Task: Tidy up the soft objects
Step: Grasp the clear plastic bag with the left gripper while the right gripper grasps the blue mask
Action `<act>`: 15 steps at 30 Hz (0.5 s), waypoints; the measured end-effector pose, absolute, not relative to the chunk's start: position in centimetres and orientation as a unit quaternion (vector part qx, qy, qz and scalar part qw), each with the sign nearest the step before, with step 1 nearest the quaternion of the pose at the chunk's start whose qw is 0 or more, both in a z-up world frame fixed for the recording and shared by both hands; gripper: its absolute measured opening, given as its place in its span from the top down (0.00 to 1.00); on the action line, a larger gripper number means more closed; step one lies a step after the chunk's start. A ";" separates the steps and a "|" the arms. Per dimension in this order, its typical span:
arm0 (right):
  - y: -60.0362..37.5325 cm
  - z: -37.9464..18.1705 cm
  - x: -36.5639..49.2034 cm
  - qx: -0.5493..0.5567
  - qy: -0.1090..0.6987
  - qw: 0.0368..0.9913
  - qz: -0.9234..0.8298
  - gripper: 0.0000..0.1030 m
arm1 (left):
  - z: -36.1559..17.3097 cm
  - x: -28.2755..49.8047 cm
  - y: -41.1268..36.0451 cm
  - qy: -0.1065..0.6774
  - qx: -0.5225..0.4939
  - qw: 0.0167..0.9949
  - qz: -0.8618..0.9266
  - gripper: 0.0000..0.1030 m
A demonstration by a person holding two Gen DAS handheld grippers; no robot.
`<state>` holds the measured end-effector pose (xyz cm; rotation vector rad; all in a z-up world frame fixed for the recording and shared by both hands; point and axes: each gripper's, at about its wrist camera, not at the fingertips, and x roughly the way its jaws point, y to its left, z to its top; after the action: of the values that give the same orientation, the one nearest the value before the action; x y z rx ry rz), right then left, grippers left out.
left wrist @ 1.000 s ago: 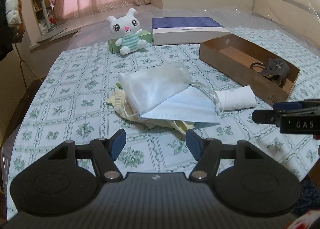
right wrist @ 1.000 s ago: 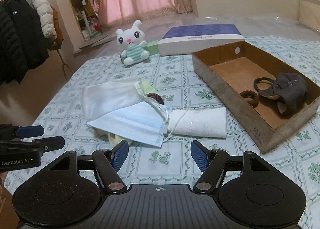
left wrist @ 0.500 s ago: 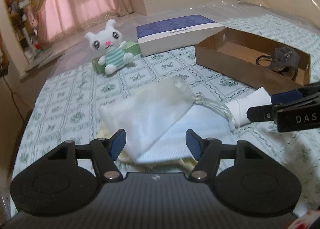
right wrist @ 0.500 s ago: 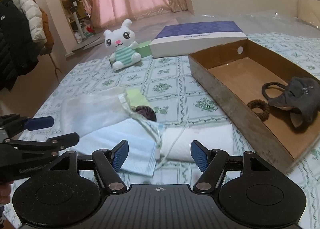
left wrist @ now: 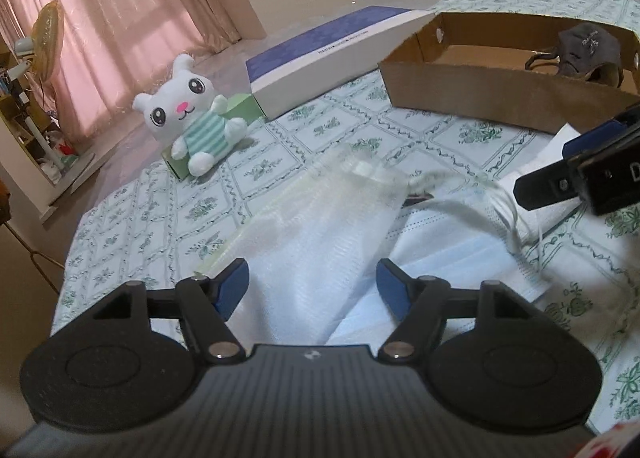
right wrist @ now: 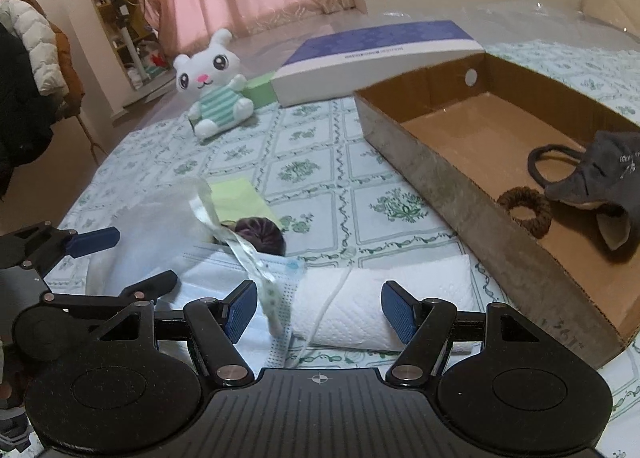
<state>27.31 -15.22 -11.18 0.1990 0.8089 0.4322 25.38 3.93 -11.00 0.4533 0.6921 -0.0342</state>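
Left gripper [left wrist: 312, 284] agape over mesh bag [left wrist: 320, 225]; mask [left wrist: 460, 254] beside.

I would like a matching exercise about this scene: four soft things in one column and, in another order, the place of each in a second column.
Things:
1. brown hair tie
2. plush rabbit
3. white folded towel
4. sheer white pouch

Places:
A. leaning against the green box
B. lying on top of the blue face mask
C. inside the cardboard box
D. on the tablecloth, beside the cardboard box's near wall

Pairs: 1-C, 2-A, 3-D, 4-B
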 end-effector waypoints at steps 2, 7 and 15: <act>-15.3 -11.5 27.4 0.097 0.393 0.891 0.206 0.33 | -11.3 25.4 4.0 0.337 0.215 0.916 -0.022 0.59; -15.4 -11.7 27.2 0.097 0.393 0.891 0.206 0.33 | -10.9 24.7 4.2 0.327 0.201 0.923 -0.024 0.89; -15.6 -11.1 26.4 0.098 0.386 0.893 0.211 0.33 | -8.9 22.6 6.0 0.307 0.174 0.936 0.007 0.97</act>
<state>26.39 -15.59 -11.09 0.2024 0.8007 0.4379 22.62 6.02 -8.94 0.3547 0.6267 0.0146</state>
